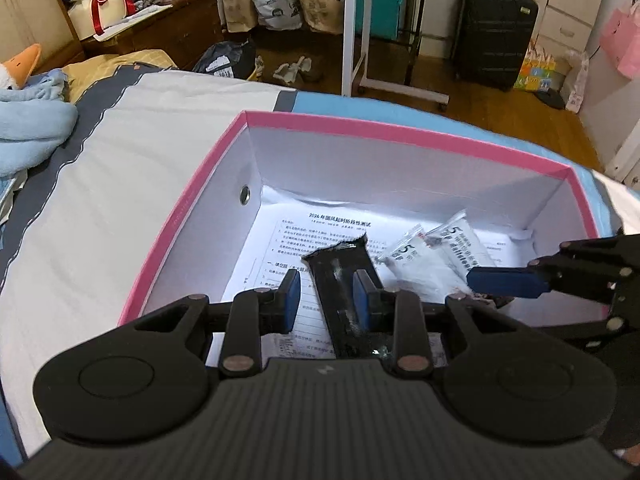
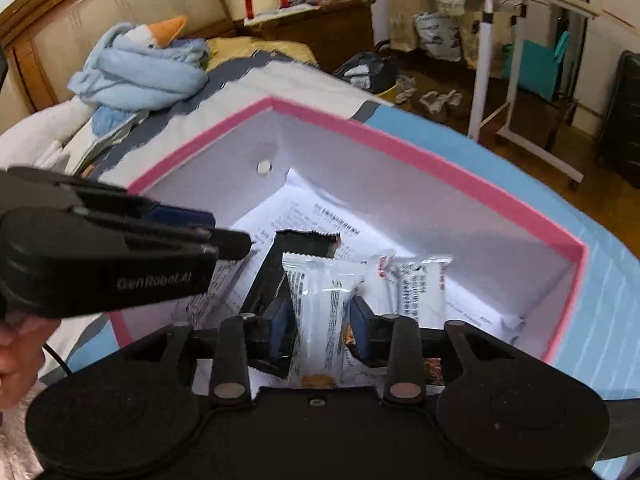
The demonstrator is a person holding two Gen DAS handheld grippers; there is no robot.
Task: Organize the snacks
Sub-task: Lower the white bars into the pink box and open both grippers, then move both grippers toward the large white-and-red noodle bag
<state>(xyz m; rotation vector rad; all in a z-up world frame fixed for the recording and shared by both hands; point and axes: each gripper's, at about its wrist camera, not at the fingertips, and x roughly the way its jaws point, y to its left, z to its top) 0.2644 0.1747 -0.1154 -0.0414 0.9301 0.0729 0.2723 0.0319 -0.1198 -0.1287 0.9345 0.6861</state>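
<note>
A pink-rimmed white box [image 1: 400, 132] [image 2: 400, 152] sits open on the bed, its bottom lined with printed paper [image 1: 280, 248]. My left gripper [image 1: 327, 280] [image 2: 230, 230] reaches into it, shut on a black snack packet [image 1: 340, 256] [image 2: 304, 242] that sticks out ahead of the pads. My right gripper [image 2: 322, 320] is also inside the box, open. A white snack packet [image 2: 320, 300] stands upright between its pads, which hold it only loosely. One of its blue pads [image 1: 504, 282] shows at the right. Two more white packets [image 1: 460, 240] [image 2: 420, 288] lie at the far right of the box.
The box rests on a white, grey and blue bedsheet [image 1: 140, 160]. A light blue blanket with a goose plush [image 2: 140, 68] lies at the bed's head. Beyond the bed are a wooden floor, a white rolling stand [image 1: 360, 40] and a black suitcase [image 1: 496, 32]. A person's hand [image 2: 16, 360] holds the left gripper.
</note>
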